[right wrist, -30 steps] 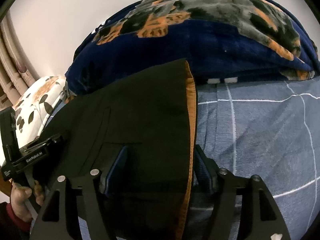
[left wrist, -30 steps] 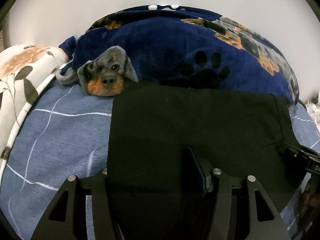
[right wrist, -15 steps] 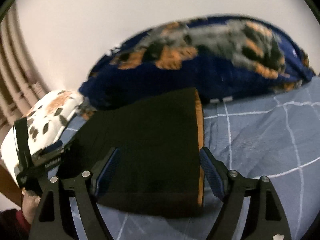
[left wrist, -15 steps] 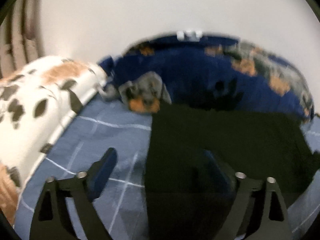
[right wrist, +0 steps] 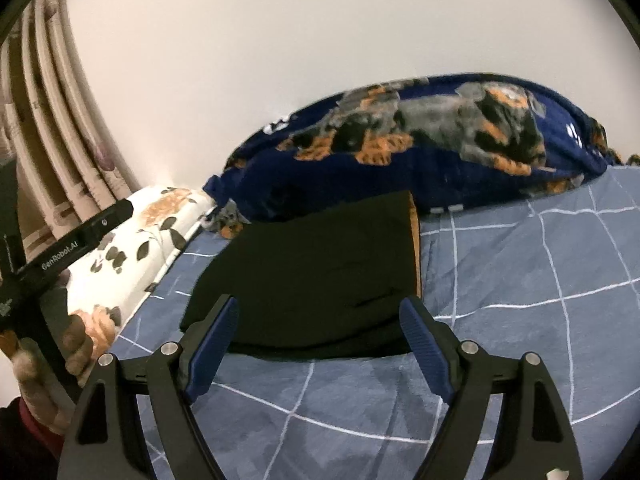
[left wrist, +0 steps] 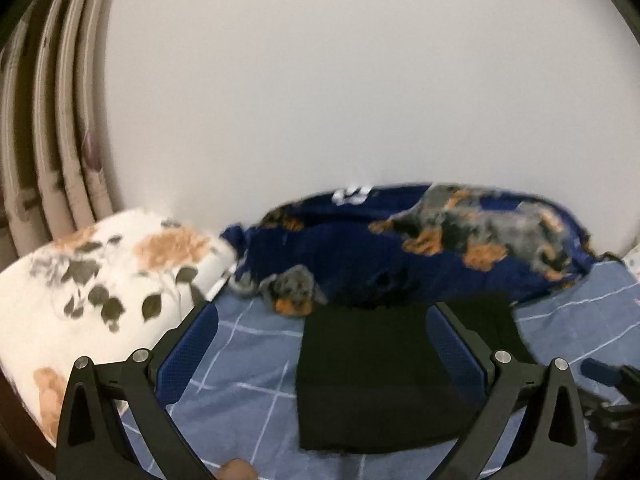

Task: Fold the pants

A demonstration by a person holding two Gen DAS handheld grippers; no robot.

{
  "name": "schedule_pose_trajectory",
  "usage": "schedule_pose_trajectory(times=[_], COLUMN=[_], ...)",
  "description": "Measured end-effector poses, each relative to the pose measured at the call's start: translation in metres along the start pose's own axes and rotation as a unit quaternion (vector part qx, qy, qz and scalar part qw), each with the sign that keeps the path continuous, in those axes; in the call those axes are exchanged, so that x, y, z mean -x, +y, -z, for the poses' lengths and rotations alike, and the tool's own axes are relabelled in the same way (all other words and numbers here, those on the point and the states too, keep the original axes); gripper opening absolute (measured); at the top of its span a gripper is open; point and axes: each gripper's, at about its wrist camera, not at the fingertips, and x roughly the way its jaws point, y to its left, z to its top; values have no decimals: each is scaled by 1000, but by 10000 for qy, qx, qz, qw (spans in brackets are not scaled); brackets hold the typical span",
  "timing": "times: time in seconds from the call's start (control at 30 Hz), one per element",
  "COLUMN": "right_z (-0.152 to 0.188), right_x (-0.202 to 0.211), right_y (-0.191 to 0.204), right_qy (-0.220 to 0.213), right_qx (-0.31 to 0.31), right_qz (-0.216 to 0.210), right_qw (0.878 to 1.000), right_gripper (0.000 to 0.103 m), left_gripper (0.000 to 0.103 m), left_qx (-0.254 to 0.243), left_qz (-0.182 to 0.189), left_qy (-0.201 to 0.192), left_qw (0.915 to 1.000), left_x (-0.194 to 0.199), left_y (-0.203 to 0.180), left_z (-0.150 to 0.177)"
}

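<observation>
Folded black fabric pants (right wrist: 320,276) flat on blue checked bedsheet (right wrist: 540,320), at twelve o'clock of both grippers, long axis crosswise. Left gripper (left wrist: 320,356) spread wide, just opened, empty; right gripper (right wrist: 318,344) likewise parted (nothing between). Right one nearer, tilted downward above the near edge.

You're looking across a blue bedsheet (right wrist: 520,280) crossed by thin white lines. At its far edge, against the plain pale wall (left wrist: 320,80), lies a navy blanket (right wrist: 420,152) printed with grey and orange dogs. Left of that blanket sits a white floral pillow (left wrist: 100,280), with pleated curtains (left wrist: 52,140) hanging behind the pillow.
</observation>
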Motion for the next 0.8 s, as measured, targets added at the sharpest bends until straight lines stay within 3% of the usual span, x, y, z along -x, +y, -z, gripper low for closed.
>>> schedule_pose_trajectory(times=[0.07, 0.2, 0.5, 0.8], right_z=[-4, -8, -12, -13], right_x=[7, 18, 37, 42], right_y=[4, 10, 22, 26], right_qy=[-81, -186, -401, -444], right_qx=[62, 96, 188, 241], right_qz=[-29, -91, -49, -59], right_qw=[9999, 9997, 9990, 9987], right_gripper=[81, 81, 83, 85], left_gripper=[103, 103, 103, 103], left_qx=[165, 184, 194, 148], left_qz=[137, -97, 202, 267], left_qy=[-227, -413, -275, -68], left_qw=[9995, 9989, 9992, 9995], left_x=[16, 34, 41, 37], left_y=[2, -1, -2, -6], left_z=[-6, -18, -22, -11])
